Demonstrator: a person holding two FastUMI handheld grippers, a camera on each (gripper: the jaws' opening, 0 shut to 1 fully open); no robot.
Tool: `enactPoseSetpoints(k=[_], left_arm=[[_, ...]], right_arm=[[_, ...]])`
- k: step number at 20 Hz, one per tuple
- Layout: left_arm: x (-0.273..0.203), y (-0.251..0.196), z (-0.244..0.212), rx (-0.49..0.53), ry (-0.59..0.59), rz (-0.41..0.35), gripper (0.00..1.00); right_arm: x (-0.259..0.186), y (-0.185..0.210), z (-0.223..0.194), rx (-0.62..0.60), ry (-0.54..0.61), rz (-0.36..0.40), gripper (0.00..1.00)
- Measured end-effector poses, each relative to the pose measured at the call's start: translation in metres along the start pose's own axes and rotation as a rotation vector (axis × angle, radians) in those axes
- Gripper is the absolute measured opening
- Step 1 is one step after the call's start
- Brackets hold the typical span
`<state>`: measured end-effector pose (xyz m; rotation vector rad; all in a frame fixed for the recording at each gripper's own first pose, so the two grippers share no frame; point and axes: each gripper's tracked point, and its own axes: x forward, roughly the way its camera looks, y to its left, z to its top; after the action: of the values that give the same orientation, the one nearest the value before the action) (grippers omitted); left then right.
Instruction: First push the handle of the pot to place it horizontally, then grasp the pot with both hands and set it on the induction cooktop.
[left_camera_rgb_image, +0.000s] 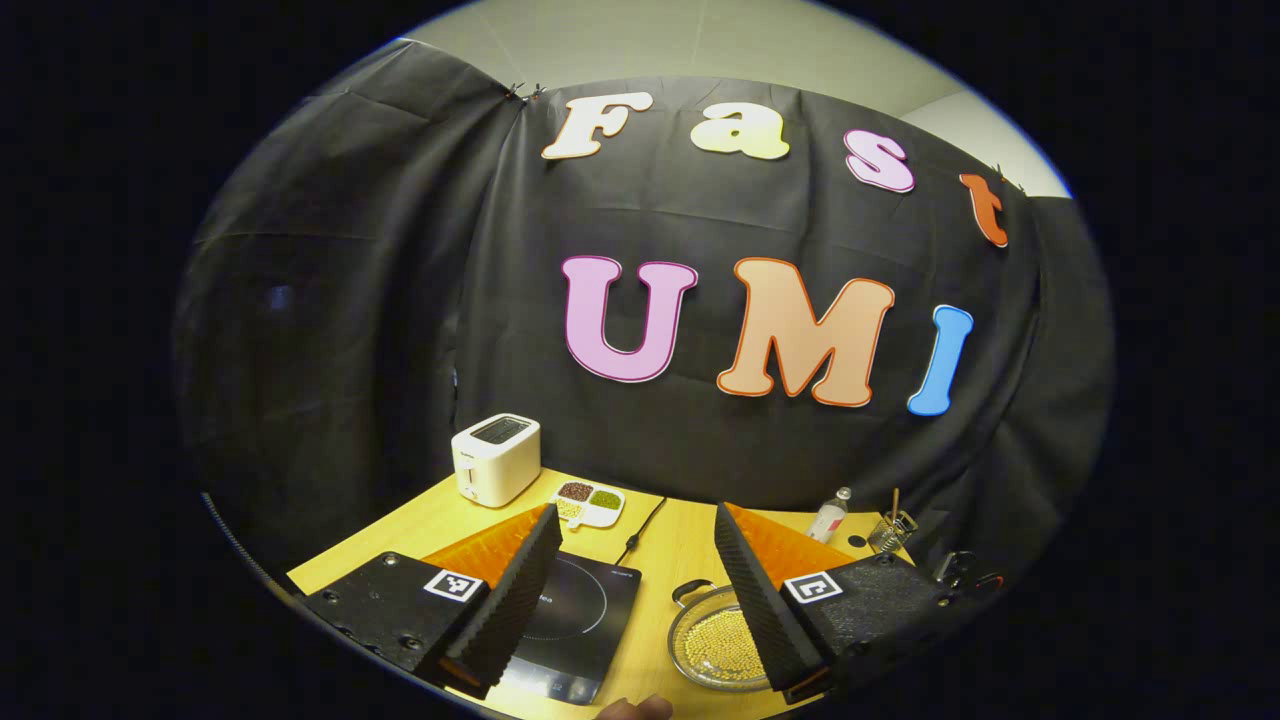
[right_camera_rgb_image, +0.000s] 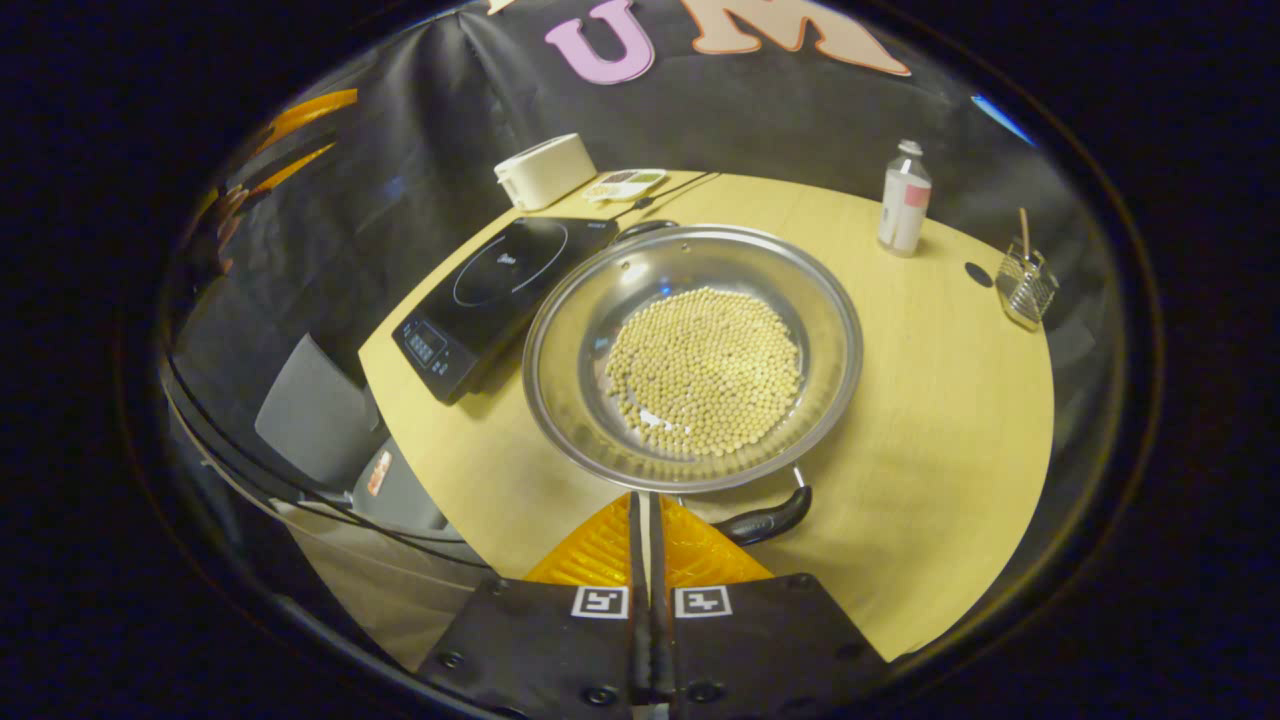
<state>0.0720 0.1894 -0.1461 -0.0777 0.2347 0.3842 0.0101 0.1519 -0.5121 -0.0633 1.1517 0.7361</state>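
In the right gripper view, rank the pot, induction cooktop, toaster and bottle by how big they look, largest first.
1. pot, nearest the camera, which inflates it
2. induction cooktop
3. toaster
4. bottle
Toaster and bottle look close; both sit far back.

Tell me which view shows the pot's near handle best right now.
The right gripper view: the pot sits whole, with its near handle just beyond the closed right tongs. The left gripper view catches part of the pot and its far handle between the open left tongs.
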Motion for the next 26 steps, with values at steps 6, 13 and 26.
enactPoseSetpoints(k=[6,13,26], left_arm=[[0.0,0.005,-0.006,-0.005,0.012,0.039,0.94],[0.003,-0.001,-0.013,-0.005,0.024,0.061,0.94],[-0.005,-0.022,-0.029,0.031,0.048,0.115,0.94]], right_arm=[[0.012,-0.013,-0.03,-0.042,0.13,0.001,0.03],[0.009,-0.025,-0.033,-0.027,0.139,0.008,0.03],[0.008,-0.08,-0.014,0.019,0.114,-0.012,0.0]])
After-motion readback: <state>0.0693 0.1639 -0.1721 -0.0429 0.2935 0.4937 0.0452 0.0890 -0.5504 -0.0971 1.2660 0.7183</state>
